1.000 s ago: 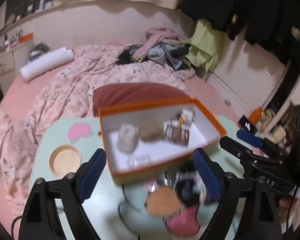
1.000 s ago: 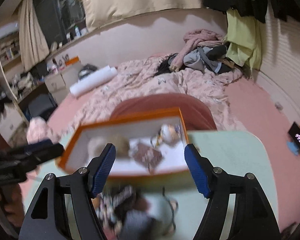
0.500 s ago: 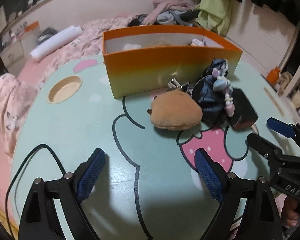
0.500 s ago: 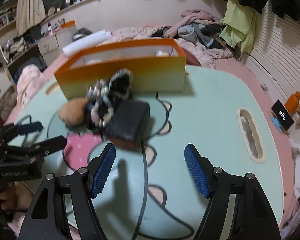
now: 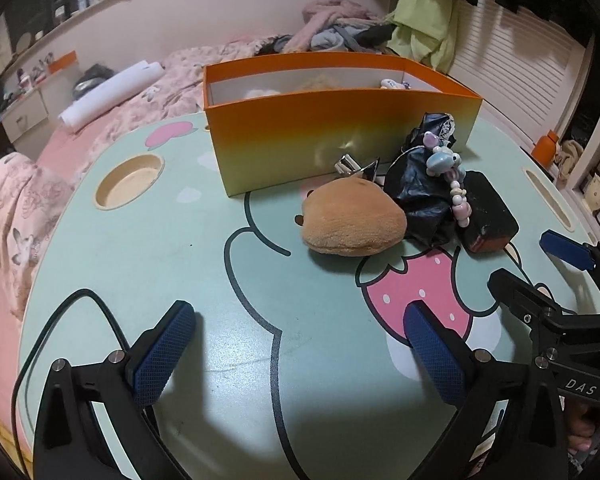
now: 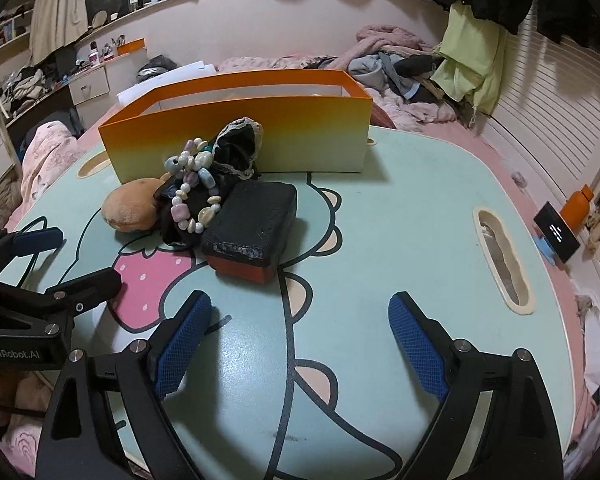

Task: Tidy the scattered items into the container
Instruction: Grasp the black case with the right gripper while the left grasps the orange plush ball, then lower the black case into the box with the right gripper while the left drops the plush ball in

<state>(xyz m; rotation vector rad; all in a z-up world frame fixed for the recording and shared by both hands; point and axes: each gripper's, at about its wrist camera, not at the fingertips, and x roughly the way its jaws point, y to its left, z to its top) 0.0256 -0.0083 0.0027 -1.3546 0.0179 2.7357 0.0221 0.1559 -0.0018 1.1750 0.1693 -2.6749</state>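
An orange box [image 5: 340,136] [image 6: 236,132] stands at the back of the green table [image 5: 180,248]; some small items lie inside. In front of it lie a brown plush [image 5: 352,224] [image 6: 130,208], a black cloth [image 5: 424,188] [image 6: 236,152], a bead bracelet [image 5: 448,176] [image 6: 192,184], a black block with a red base [image 5: 486,212] [image 6: 252,228] and a metal clip [image 5: 350,166]. My left gripper [image 5: 300,356] is open and empty, low over the near table. My right gripper [image 6: 300,344] is open and empty, just in front of the block.
The table has a round cup recess [image 5: 130,182] at the left and a slot handle [image 6: 500,256] at the right. A black cable [image 5: 60,320] loops at the near left edge. A bed with pink bedding [image 5: 120,108] lies behind.
Both grippers have dropped from high above the box to low over the near table. The view now looks at the box's side. The items have not moved.
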